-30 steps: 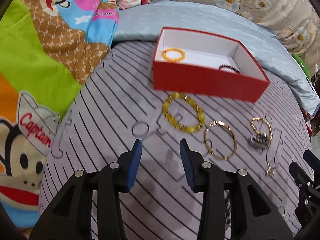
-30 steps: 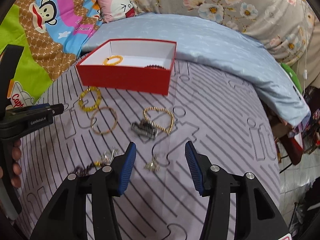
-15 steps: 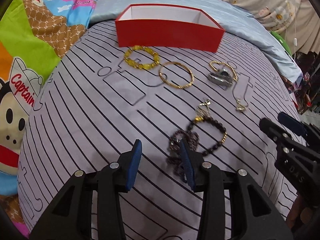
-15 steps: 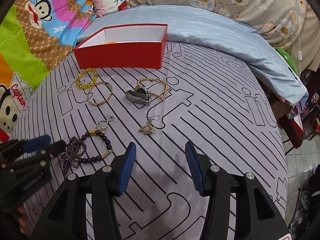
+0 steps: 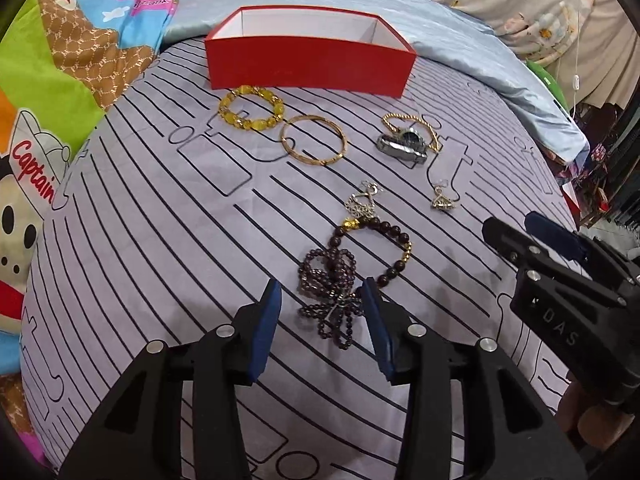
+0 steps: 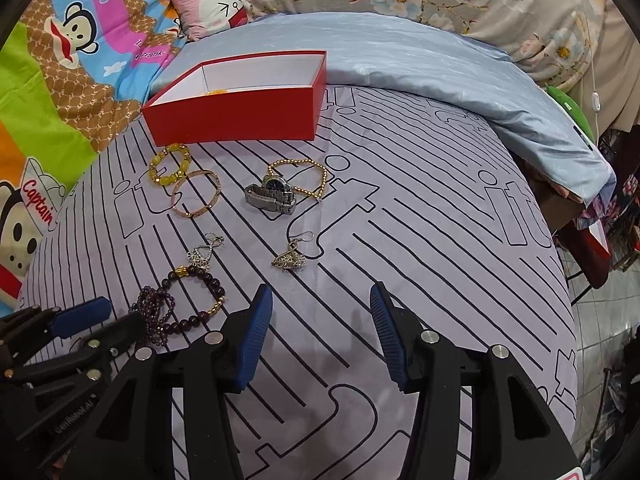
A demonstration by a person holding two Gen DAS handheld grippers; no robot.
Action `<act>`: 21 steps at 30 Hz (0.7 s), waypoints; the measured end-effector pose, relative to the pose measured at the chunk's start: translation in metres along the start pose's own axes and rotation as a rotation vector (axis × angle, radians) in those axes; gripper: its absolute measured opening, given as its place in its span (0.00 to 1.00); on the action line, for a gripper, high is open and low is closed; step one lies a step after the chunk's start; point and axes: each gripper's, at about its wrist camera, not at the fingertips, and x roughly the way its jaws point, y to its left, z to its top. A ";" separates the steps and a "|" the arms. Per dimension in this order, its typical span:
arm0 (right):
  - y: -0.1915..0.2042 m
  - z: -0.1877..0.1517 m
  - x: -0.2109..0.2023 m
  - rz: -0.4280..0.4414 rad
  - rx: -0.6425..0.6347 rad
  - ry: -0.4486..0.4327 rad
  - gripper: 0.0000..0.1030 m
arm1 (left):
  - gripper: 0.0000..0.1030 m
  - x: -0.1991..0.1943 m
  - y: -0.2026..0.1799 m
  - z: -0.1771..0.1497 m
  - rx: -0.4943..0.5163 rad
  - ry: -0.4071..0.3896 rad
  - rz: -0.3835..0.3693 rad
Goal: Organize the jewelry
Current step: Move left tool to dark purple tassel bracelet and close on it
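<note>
A tangled purple bead strand (image 5: 328, 268) lies on the striped bedspread between the fingers of my left gripper (image 5: 321, 292). Its jaws are opening and the pads stand off the beads. A dark bead bracelet (image 5: 394, 236) adjoins the strand. Farther off lie two earrings (image 5: 362, 204) (image 5: 442, 200), a gold bangle (image 5: 312, 160), a yellow bead bracelet (image 5: 276, 106), a silver watch (image 5: 402, 148) and a gold chain bracelet (image 5: 394, 118). The red box (image 5: 308, 68) stands behind them. My right gripper (image 6: 320, 296) hangs open over bare bedspread, to the right of the left gripper (image 6: 96, 320).
An orange bracelet (image 6: 218, 91) peeks out inside the red box (image 6: 232, 116). A blue quilt (image 6: 400, 60) is folded behind and to the right of the box. A cartoon blanket (image 6: 48, 80) covers the left side. The bed's edge (image 6: 568, 280) drops off at the right.
The left gripper pulled back from near the box to the purple bead strand, which now lies between its fingers. The right gripper drew back a little, staying open.
</note>
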 end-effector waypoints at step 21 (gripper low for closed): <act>0.004 0.000 0.005 0.016 0.003 0.008 0.48 | 0.10 -0.008 0.013 0.009 -0.038 -0.038 -0.050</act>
